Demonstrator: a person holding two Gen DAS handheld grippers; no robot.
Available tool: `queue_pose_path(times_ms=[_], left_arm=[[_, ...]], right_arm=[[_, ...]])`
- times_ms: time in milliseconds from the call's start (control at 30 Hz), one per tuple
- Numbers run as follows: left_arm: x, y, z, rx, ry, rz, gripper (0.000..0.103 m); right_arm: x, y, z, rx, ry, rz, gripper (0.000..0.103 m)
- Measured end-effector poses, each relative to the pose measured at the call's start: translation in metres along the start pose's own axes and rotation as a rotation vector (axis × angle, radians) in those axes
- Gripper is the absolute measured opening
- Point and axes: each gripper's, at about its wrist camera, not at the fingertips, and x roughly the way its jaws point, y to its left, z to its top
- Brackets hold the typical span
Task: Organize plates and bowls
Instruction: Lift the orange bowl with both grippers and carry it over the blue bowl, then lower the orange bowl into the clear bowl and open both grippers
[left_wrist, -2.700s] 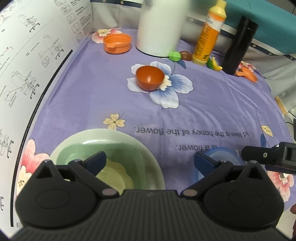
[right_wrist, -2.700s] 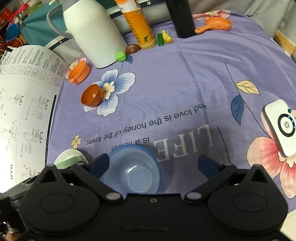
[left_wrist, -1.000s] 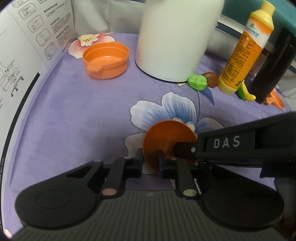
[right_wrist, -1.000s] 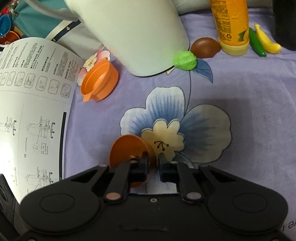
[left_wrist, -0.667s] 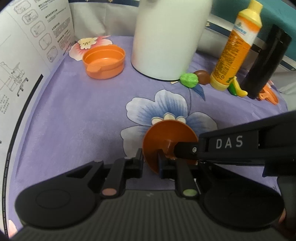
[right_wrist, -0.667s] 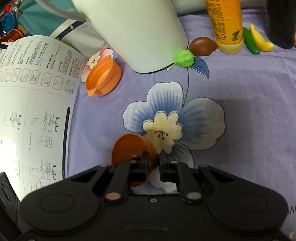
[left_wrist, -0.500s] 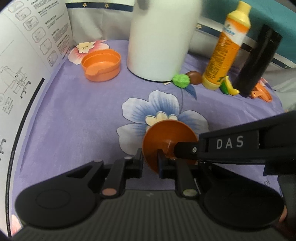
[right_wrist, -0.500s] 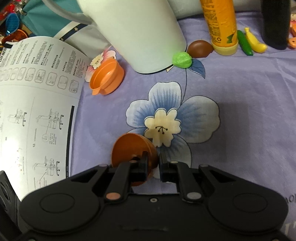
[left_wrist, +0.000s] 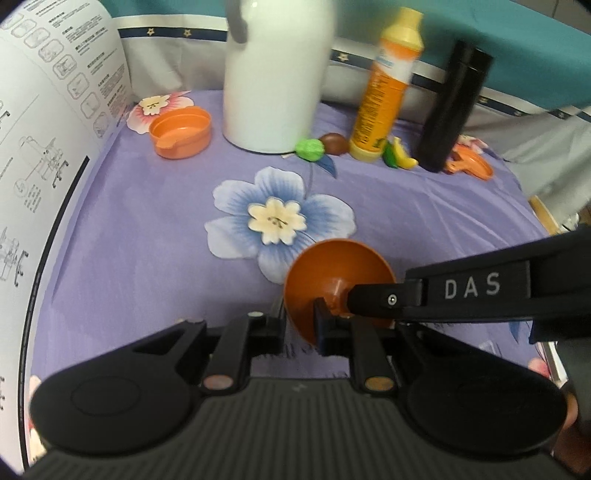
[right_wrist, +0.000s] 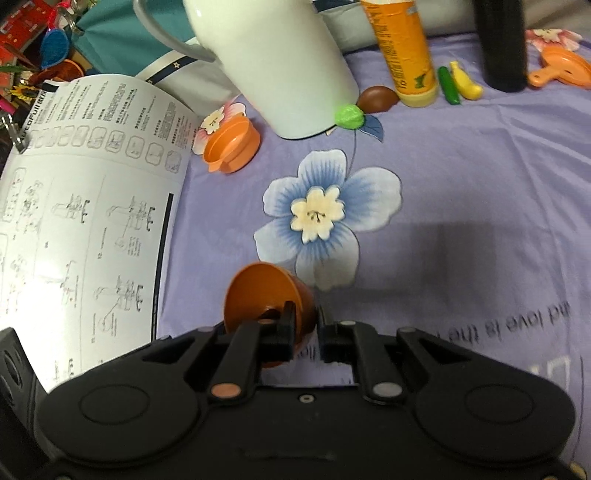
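Both jaws grasp one small orange bowl (left_wrist: 334, 273): left gripper (left_wrist: 299, 326) clenched on its near rim, right gripper (right_wrist: 306, 326) on its right wall. Bowl hangs tilted above the purple cloth (left_wrist: 147, 240), just ahead of both, equally near.

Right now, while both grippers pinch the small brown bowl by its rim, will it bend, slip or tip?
The small brown bowl looks like thin hard plastic, so probably stiff and light. The left gripper and right gripper each pinch only its rim, so the smooth wall may slip. It hangs tilted, mouth sideways.
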Motion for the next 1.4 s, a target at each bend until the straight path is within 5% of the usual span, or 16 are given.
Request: queue_pose_path(times_ms=[667,1400], left_arm=[[-0.044,-0.052,-0.048,0.091,0.028,-0.060,0.014],[-0.028,-0.070,-0.075,0.138,0.108,-0.061,0.016]], right_arm=[[-0.059,-0.039,-0.061,0.036,-0.030,0.012,0.012],[-0.064,-0.070,-0.096,0.103,0.020,-0.020,0.014]])
